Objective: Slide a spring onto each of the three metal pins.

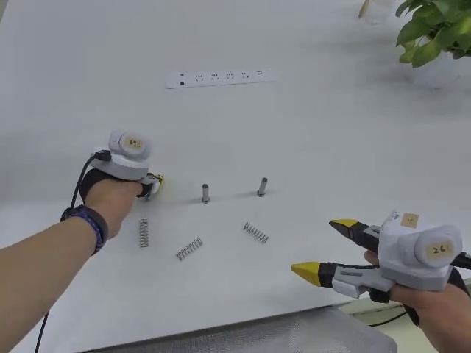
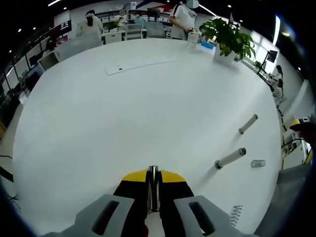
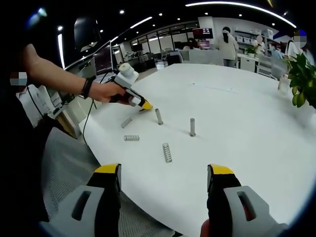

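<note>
So there's a big white counter [image 1: 331,147], a plant [image 1: 434,29] at the far right corner and a power strip [image 1: 221,77] lying flat toward the far side.

The right gripper [image 1: 324,246] is at the near right, fingers spread wide with nothing in them or touching them. The left gripper [image 1: 153,184] is over on the left, fingers together and clamped on a pin [image 2: 153,185]. In the left gripper view that pin's long axis runs straight along the fingers.

Just right of it, the middle pin [image 1: 205,193] and right pin [image 1: 262,187] stand upright, side by side in a left-right row and apart from each other.

All three springs lie flat on the near side of the pins. The left spring [image 1: 143,232] points near-far, just near of the left gripper's fingers. The middle spring [image 1: 189,248] sits on a diagonal. The right spring [image 1: 255,232] slants the other way and is the closest one to the right gripper's fingers, off to their left.
</note>
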Demonstrator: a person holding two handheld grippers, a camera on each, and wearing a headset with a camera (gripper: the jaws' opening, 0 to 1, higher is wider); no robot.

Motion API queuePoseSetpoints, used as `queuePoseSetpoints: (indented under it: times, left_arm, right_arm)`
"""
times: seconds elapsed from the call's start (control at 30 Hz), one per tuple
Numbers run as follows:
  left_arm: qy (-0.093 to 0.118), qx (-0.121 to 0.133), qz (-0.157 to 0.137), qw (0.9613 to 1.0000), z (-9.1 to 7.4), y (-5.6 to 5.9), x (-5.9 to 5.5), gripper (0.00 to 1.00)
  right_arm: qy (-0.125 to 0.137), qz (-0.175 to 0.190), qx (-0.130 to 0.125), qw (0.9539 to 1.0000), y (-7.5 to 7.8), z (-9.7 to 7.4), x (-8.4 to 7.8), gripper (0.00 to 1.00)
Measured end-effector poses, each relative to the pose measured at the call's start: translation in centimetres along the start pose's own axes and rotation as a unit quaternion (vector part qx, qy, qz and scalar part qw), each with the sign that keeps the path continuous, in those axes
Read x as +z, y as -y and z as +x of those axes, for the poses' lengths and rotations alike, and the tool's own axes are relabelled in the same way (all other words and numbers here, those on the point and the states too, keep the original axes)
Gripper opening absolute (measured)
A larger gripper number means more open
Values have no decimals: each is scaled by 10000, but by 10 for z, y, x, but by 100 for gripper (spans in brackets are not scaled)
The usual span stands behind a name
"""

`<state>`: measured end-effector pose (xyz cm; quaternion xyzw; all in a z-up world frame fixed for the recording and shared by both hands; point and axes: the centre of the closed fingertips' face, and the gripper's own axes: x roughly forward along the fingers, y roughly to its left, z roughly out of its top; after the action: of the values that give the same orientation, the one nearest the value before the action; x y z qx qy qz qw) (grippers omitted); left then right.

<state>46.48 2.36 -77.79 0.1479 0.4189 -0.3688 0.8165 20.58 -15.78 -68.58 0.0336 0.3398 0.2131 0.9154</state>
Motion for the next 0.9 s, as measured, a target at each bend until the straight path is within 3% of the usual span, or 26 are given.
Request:
queuePoseSetpoints:
  times: [0.5,0.9]
  left_arm:
    - [147,74,-54,9999,-15,-5,4,0]
    - [225,137,-65,9996,-26,-6,1,0]
  right_arm:
    - [36,-43,58,10000,-3,3,4,70]
    - [53,-75,89,9999,-5,5,4,70]
